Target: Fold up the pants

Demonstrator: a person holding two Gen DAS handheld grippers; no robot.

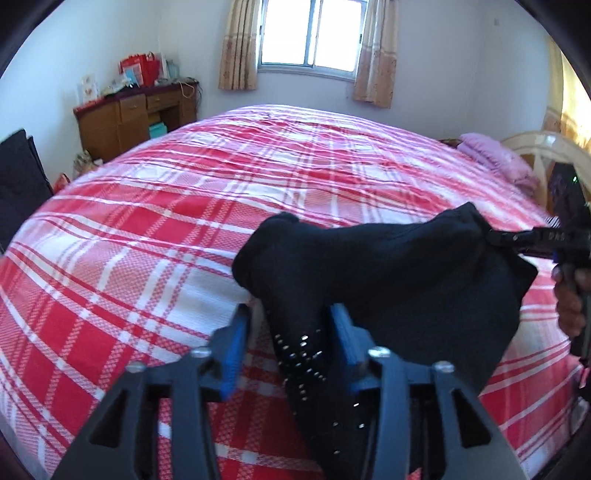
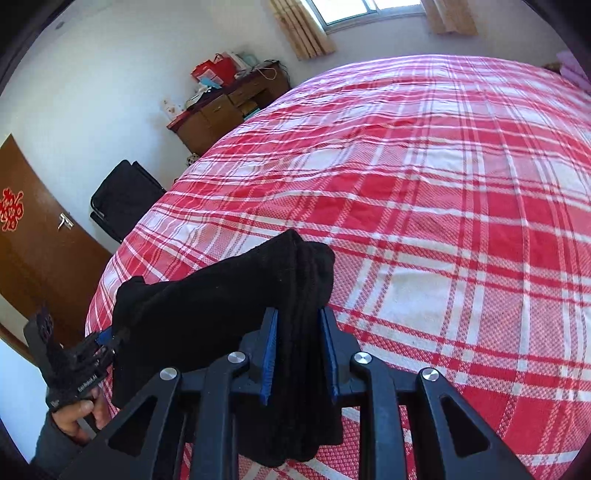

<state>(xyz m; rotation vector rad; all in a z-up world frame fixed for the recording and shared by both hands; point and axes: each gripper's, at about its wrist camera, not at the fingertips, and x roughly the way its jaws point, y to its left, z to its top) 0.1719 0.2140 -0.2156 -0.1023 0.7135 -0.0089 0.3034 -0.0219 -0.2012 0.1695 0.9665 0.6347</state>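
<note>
The black pants (image 1: 388, 273) hang bunched in the air above the bed, held between both grippers. My left gripper (image 1: 291, 317) is shut on one end of the cloth, which has small silver studs. In the left wrist view my right gripper (image 1: 493, 236) pinches the other end at the right. In the right wrist view my right gripper (image 2: 297, 317) is shut on a thick fold of the pants (image 2: 221, 295), and my left gripper (image 2: 110, 338) holds the far end at the lower left.
A red and white plaid bedspread (image 1: 184, 206) covers the wide bed below. A wooden desk (image 1: 136, 114) stands by the far wall under a window (image 1: 310, 33). A black chair (image 2: 122, 195) and a brown door (image 2: 33, 236) are on the left. A pink pillow (image 1: 498, 158) lies at the right.
</note>
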